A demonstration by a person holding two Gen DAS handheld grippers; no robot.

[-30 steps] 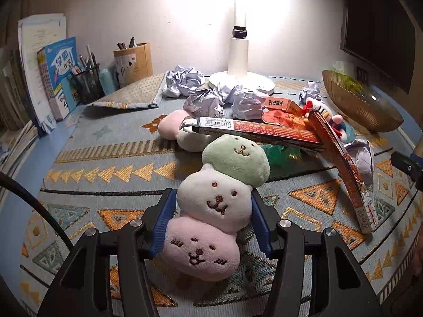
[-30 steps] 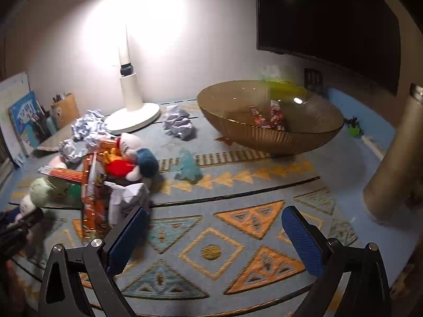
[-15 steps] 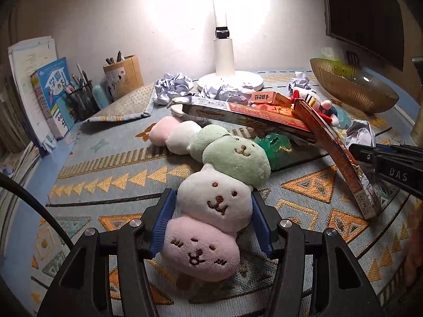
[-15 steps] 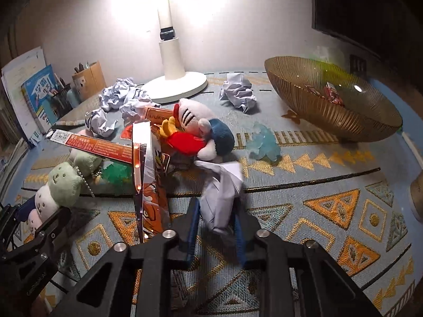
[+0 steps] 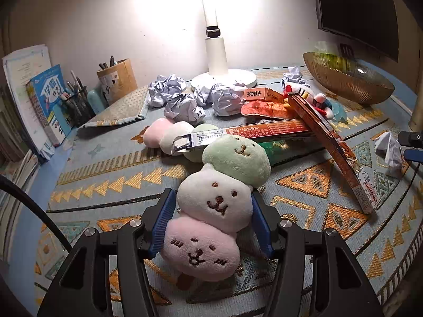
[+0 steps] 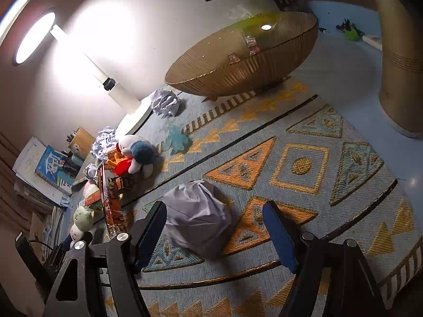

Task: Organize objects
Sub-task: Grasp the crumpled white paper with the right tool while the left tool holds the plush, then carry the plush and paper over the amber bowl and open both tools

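Left gripper (image 5: pixel 211 222) clenched on dango plush (image 5: pixel 214 206), blue fingers (image 5: pixel 162 222) pinching white middle ball, keeping it clear of clutter pile. Right gripper (image 6: pixel 214 235) jaws just opening, released; crumpled paper ball (image 6: pixel 197 222) lies between fingers on mat (image 6: pixel 301 163), near table front edge, apart from gold bowl (image 6: pixel 246 60), likely its destination.

Long orange box (image 5: pixel 267 130) is covering part of the second plush skewer (image 5: pixel 171 137); bowl (image 6: pixel 246 60) contents are reading too small to identify (wrappers, perhaps).
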